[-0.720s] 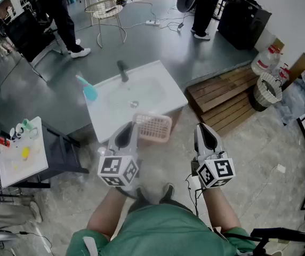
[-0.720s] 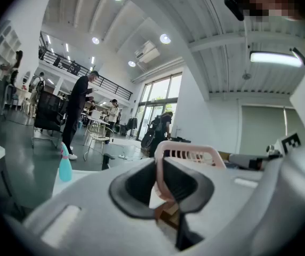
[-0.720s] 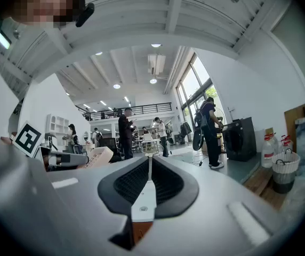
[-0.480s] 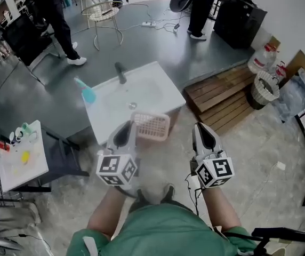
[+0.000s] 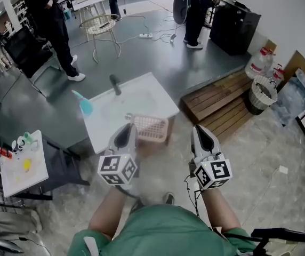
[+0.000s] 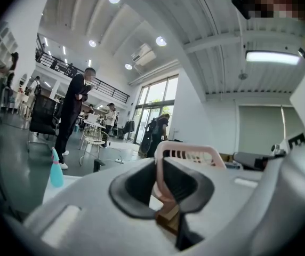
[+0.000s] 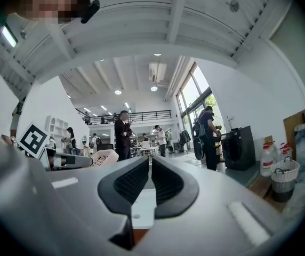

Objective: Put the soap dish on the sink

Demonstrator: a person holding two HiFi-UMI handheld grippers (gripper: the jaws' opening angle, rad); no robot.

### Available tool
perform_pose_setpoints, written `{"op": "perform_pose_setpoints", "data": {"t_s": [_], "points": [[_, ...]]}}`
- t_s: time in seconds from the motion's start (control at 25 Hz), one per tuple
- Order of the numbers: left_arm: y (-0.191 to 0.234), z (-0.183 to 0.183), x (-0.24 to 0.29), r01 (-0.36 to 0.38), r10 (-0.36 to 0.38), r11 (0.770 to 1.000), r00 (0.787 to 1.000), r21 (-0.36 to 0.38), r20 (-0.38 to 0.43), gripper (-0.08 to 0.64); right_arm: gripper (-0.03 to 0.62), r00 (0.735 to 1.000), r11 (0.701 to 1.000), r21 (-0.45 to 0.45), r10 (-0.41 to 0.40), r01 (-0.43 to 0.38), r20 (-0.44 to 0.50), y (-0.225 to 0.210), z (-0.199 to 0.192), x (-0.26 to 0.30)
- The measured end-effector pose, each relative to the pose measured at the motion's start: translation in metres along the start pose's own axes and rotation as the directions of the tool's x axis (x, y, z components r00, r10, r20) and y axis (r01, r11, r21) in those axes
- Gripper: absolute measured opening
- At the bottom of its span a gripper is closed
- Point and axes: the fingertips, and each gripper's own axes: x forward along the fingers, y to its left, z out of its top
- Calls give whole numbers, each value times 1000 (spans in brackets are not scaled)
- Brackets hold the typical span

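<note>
A pink slotted soap dish (image 5: pixel 151 128) hangs at the near right corner of the white sink (image 5: pixel 142 96), held by its rim in my left gripper (image 5: pixel 128 128), which is shut on it. In the left gripper view the pink rim (image 6: pixel 190 153) is pinched between the jaws of the left gripper (image 6: pixel 160 180). The sink has a black faucet (image 5: pixel 114 84) and a blue bottle (image 5: pixel 84 104) at its left edge. To the right of the dish, my right gripper (image 5: pixel 202 132) is shut and holds nothing. The right gripper view shows the right gripper (image 7: pixel 149 180) with the dish (image 7: pixel 105 157) to its left.
A white side table (image 5: pixel 14 183) with small bottles stands at the left. A wooden pallet (image 5: pixel 216 103) and a wicker bin (image 5: pixel 263 94) lie right of the sink. Beyond the sink are people, a wire chair (image 5: pixel 102 25) and a black cabinet (image 5: pixel 235 28).
The sink has come nearer in the head view. The dish, still in the left gripper, now overlaps the sink's near right corner. The right gripper kept its place beside it.
</note>
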Motion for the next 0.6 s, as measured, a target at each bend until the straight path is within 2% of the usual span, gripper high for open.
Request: {"op": "perform_pose_setpoints", "data": {"t_s": [0.2, 0.36, 0.6], "points": [[-19, 2, 9, -37, 37, 999, 999, 12, 32, 41, 18, 999, 1000, -1, 4, -4, 42, -34, 15, -16], [-31, 3, 15, -67, 67, 998, 997, 15, 39, 41, 18, 999, 1000, 8, -1, 1, 42, -61, 19, -25], [-24, 0, 36, -89, 89, 996, 995, 1, 35, 41, 18, 999, 1000, 13, 6, -6, 31, -81, 14, -14]]}}
